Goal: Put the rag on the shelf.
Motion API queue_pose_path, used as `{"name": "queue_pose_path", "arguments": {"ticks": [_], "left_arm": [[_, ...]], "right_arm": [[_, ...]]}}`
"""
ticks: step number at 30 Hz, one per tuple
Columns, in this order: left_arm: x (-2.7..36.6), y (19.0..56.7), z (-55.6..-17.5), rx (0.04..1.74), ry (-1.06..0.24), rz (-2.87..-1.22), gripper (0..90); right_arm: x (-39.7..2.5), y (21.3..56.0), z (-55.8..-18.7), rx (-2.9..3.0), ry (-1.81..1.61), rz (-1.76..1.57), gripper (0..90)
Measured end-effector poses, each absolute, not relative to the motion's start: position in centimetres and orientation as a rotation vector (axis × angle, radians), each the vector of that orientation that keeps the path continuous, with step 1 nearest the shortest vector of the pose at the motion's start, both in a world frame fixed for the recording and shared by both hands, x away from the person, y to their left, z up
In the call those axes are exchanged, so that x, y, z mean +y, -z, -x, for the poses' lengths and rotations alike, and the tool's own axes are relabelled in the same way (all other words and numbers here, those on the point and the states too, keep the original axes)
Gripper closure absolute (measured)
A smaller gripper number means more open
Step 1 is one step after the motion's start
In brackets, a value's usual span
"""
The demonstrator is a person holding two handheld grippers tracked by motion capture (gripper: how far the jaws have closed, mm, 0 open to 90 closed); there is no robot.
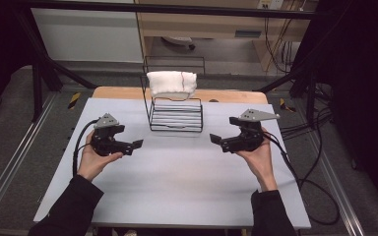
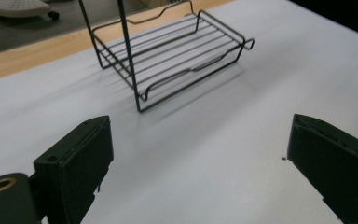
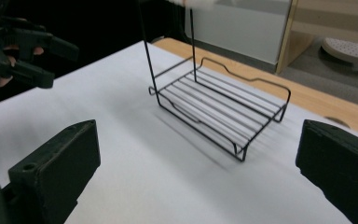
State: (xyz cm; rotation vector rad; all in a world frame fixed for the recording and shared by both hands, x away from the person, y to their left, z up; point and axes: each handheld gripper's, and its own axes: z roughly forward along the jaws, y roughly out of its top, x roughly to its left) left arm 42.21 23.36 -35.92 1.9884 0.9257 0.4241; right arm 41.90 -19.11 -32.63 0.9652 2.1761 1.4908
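Note:
A black wire rack (image 1: 176,114) (image 2: 170,51) (image 3: 219,109) stands at the back middle of the white table (image 1: 172,172). A folded white towel (image 1: 171,82) rests on the rack's upper tier. My left gripper (image 1: 137,144) (image 2: 200,163) is held above the table to the left of the rack, open, with nothing between its jaws. My right gripper (image 1: 215,139) (image 3: 200,172) is held to the right of the rack, also open and empty. Both point inward toward the middle. The left gripper (image 3: 51,58) also appears far off in the right gripper view.
The wooden table edge (image 1: 226,94) shows behind the white surface. Cables (image 1: 315,191) trail off the right side. A black frame (image 1: 39,64) surrounds the table, and a white chair base (image 3: 347,50) sits on the floor beyond.

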Motion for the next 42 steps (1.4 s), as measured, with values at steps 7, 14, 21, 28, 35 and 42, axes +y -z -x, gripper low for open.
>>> {"name": "queue_pose_path", "arguments": {"ticks": [7, 14, 21, 28, 35, 42], "left_arm": [[24.7, 37.9, -40.6, 0.935, -0.429, -1.999, 6.1], [25.8, 40.0, -39.4, 0.943, -0.408, -2.008, 6.5], [26.8, 41.5, -38.8, 0.956, -0.410, -2.029, 6.9], [27.5, 42.3, -38.2, 0.947, -0.430, -2.037, 7.3], [28.0, 43.1, -37.8, 0.947, -0.437, -2.034, 7.3], [28.4, 43.4, -37.5, 0.945, -0.438, -2.031, 7.3]], "right_arm": [[-21.3, 35.7, -40.7, 2.188, -1.488, -1.022, 0.4], [-23.4, 38.5, -39.4, 2.201, -1.490, -1.048, 0.3], [-25.1, 41.0, -38.3, 2.217, -1.467, -1.098, 0.3], [-26.4, 42.7, -37.3, 2.242, -1.425, -1.121, 0.3], [-27.2, 43.6, -36.7, 2.257, -1.405, -1.132, 0.2], [-27.6, 43.9, -36.2, 2.270, -1.402, -1.154, 0.3]]}}
